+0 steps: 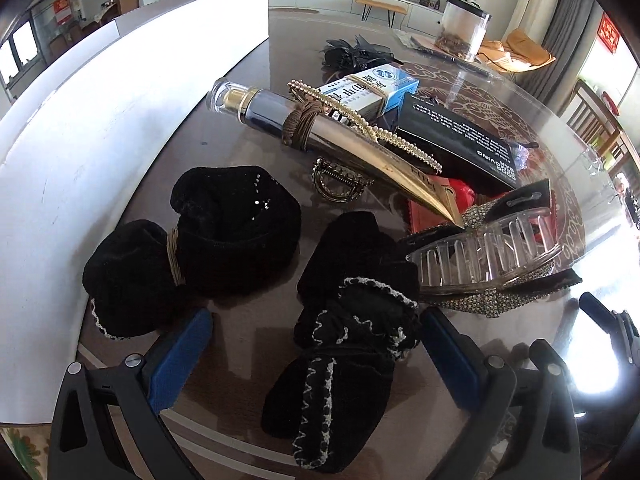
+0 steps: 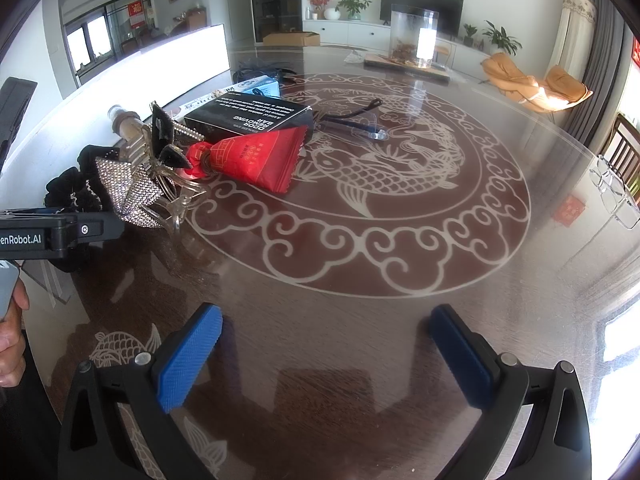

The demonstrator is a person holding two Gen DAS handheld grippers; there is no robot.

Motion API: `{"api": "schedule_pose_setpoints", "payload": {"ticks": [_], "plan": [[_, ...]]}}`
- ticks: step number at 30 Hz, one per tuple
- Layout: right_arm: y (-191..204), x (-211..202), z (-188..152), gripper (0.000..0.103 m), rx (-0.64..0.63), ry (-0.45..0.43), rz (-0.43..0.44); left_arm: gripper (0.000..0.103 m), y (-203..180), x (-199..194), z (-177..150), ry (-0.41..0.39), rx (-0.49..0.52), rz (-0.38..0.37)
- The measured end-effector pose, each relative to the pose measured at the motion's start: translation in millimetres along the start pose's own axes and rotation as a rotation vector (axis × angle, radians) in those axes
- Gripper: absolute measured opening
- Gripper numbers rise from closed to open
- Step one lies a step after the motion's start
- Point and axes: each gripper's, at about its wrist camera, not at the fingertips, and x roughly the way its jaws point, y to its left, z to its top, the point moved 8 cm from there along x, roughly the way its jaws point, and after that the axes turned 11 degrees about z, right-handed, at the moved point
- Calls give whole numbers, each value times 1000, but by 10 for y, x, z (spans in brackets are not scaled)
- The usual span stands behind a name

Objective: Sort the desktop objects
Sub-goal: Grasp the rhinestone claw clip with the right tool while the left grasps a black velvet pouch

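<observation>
Both grippers, left (image 1: 316, 344) and right (image 2: 326, 344), spread wide; black box (image 2: 248, 118) lettered "ODOR REMOVING BAR".

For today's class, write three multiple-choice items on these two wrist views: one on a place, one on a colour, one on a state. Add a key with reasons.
1. What lies between the left gripper fingers?
A. black scrunchie with white trim
B. clear claw clip
C. red packet

2. What colour are the finger pads?
A. red
B. blue
C. green

3. How is the right gripper?
A. shut on a box
B. shut on nothing
C. open, holding nothing

Key: A, the scrunchie sits between the fingers; B, the pads show blue; C, only bare glass table shows between its spread fingers.
</observation>
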Motion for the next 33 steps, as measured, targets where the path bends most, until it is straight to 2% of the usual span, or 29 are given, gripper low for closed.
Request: {"api": "schedule_pose_setpoints", "payload": {"ticks": [2, 7, 19, 20, 22, 23, 24, 25, 29, 33], "plan": [[0, -1, 1, 103, 0, 0, 0, 103, -82, -6, 22, -34, 28, 0], [1, -1, -1, 103, 0, 0, 0, 103, -45, -57, -44, -130, -9, 4], [1, -5, -1, 103, 0, 0, 0, 103, -70, -70, -33, -110, -4, 9], [1, -5, -1, 103, 0, 0, 0, 100, -83, -95, -48, -117, -3, 8], [1, -6, -1, 103, 0, 0, 0, 67, -92, -167, -47, -143, 2, 1], [1, -6, -1, 103, 0, 0, 0, 59, -101, -199, -55, -150, 6, -1], [0, -8, 0, 103, 0, 0, 0, 45, -102, -219, -62, -152, 6, -1], [1, -6, -1, 103, 0, 0, 0, 41, -92, -236, -76, -147, 4, -5], [2, -6, -2, 103, 0, 0, 0, 39, 17, -339, -202, -103, -70, -78], [28, -23, -5, 103, -6, -5, 30, 39, 261, -546, -316, -134, -145, -76]]}}
